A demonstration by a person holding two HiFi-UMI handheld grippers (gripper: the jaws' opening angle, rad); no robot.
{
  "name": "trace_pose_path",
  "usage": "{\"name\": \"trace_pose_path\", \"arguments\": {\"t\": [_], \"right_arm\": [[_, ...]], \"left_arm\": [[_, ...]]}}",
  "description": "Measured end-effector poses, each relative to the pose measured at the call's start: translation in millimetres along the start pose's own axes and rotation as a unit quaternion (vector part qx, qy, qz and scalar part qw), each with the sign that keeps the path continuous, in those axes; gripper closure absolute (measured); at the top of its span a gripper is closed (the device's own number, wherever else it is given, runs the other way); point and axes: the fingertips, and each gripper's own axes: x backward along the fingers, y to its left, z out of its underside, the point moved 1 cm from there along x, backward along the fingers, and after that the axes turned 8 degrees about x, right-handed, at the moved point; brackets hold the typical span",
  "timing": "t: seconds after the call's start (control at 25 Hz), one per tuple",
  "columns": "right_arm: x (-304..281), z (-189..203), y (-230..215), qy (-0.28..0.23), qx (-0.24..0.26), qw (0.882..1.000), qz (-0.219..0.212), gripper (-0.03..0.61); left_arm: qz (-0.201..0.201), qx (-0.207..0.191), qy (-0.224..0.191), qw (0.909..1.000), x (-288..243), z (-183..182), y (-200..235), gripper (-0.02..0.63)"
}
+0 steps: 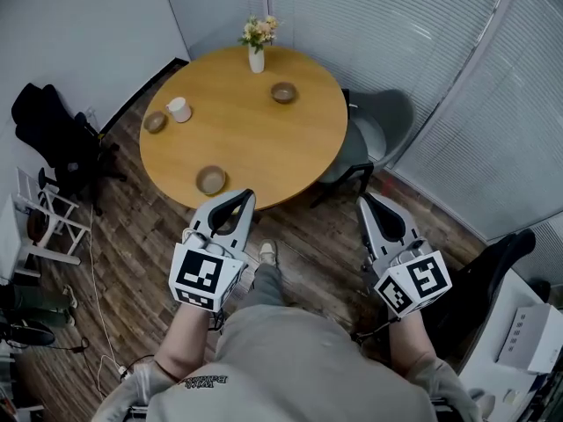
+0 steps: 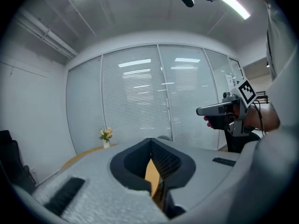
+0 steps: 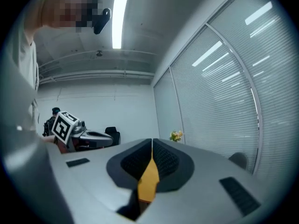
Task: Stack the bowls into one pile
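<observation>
— Grippers?
— Your left gripper (image 1: 245, 194) and right gripper (image 1: 365, 200): both clenched, empty.
— Bowls?
— Near bowl (image 1: 210, 179), left bowl (image 1: 156, 122), far bowl (image 1: 283, 92), well apart on the table (image 1: 255, 139). Vase (image 1: 256, 59) near the far one; your reach may topple it.

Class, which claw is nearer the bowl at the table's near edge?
Left. The left claw hovers just right of that bowl; the right claw is much farther right.
</observation>
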Motion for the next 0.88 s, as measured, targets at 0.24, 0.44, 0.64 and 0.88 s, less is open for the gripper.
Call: {"name": "trace_pose_path", "arguments": {"t": [0.24, 0.44, 0.64, 0.88], "right_arm": [[-43.8, 4.1, -22.5, 0.003, -0.022, 1.0, -0.001, 0.546], [-86.3, 2.8, -30.8, 0.023, -0.021, 0.999, 0.011, 0.548], [-131.0, 18.3, -45.0, 0.052, -0.019, 0.998, 0.012, 0.547], [-186.4, 20.6, -48.6, 0.065, -0.036, 0.997, -0.015, 0.546]], "left_arm": [[0.011, 0.006, 0.007, 0.9999, -40.3, 1.4, 35.5, 0.594], [0.023, 0.012, 0.004, 0.9997, -66.2, -11.6, 76.2, 0.594], [0.019, 0.016, 0.003, 0.9997, -94.6, -15.7, 116.4, 0.594], [0.007, 0.023, 0.001, 0.9997, -114.4, -19.1, 163.0, 0.594]]}}
